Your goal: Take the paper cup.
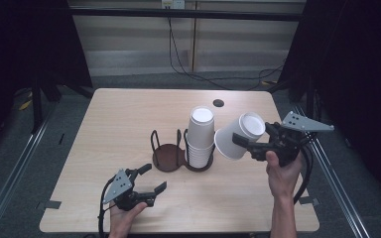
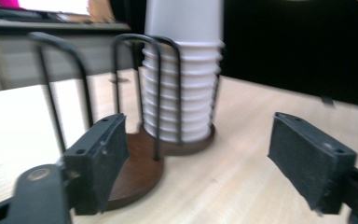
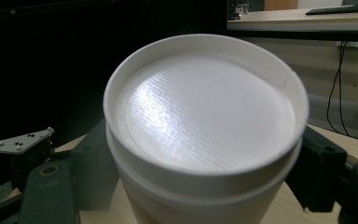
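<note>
High view shows the bench [image 1: 129, 114] with a double wire cup holder [image 1: 171, 156] near its middle: the left bay is bare and the right bay carries a stack of upturned paper cups [image 1: 200, 136]. Just right of that stack the right gripper [image 1: 250, 145] holds a white paper cup [image 1: 239, 135] clamped across its wall, tilted, base up and mouth toward the stack; in the right gripper view a second rim just under the base suggests two cups nested, though that is hard to tell. The left gripper [image 1: 154, 179] rests low on the bench before the holder, jaws apart and nothing between them.

The step in hand looks like setting the held cup onto the stack. To do it well, the person should square the cup upright, centre its mouth over the top cup, then lower it straight and release only once seated. The left gripper could steady the holder's base, since a sideways push may tip the stack.
</note>
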Action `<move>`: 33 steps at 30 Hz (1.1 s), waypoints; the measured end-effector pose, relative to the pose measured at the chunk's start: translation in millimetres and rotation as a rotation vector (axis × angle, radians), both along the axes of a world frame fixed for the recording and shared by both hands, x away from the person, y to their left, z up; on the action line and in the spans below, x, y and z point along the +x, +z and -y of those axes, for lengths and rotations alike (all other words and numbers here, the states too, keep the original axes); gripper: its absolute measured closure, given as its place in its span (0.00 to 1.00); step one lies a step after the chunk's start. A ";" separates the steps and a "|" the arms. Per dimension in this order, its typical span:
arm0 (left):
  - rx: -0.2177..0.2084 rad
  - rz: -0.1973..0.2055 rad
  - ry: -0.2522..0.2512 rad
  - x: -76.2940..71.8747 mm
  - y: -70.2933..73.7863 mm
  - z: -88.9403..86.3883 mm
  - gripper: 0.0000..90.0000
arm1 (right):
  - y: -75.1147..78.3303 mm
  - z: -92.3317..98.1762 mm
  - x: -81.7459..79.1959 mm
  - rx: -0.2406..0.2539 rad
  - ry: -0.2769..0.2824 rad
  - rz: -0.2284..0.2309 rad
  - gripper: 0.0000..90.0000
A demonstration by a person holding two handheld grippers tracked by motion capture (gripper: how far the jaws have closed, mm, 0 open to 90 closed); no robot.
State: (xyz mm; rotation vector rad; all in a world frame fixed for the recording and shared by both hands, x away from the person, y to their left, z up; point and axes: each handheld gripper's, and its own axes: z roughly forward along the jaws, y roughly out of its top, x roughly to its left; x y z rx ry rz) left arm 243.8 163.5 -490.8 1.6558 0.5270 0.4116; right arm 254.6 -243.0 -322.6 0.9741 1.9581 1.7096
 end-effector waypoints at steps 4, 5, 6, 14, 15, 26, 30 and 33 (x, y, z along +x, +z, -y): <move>-0.018 0.011 -0.039 -2.5 9.0 2.6 0.20 | -9.8 -1.4 -6.2 -0.003 0.009 -0.025 0.25; -0.023 0.014 -0.040 -2.4 9.6 2.9 0.20 | -12.3 -2.6 -7.3 -0.001 0.009 -0.027 0.25; -0.028 0.007 -0.049 -2.7 9.6 3.6 0.20 | -15.7 -4.2 -8.6 0.001 0.016 -0.032 0.25; -0.042 -0.026 -0.096 -2.4 8.2 7.2 0.22 | -39.5 -26.2 -11.0 -0.005 0.070 -0.044 0.25; -0.032 -0.016 -0.098 -2.5 8.6 7.7 0.20 | -42.3 -30.2 -10.5 -0.012 0.074 -0.049 0.25; -0.021 0.000 -0.156 -1.4 12.0 15.7 0.17 | -68.6 -65.5 -7.1 -0.039 0.172 -0.089 0.25; -0.013 0.003 -0.179 -1.4 10.5 18.5 0.17 | -78.6 -74.4 -5.3 -0.033 0.195 -0.105 0.25; -0.017 0.007 -0.187 -1.2 10.4 19.1 0.17 | -87.0 -79.4 -4.1 -0.024 0.212 -0.121 0.25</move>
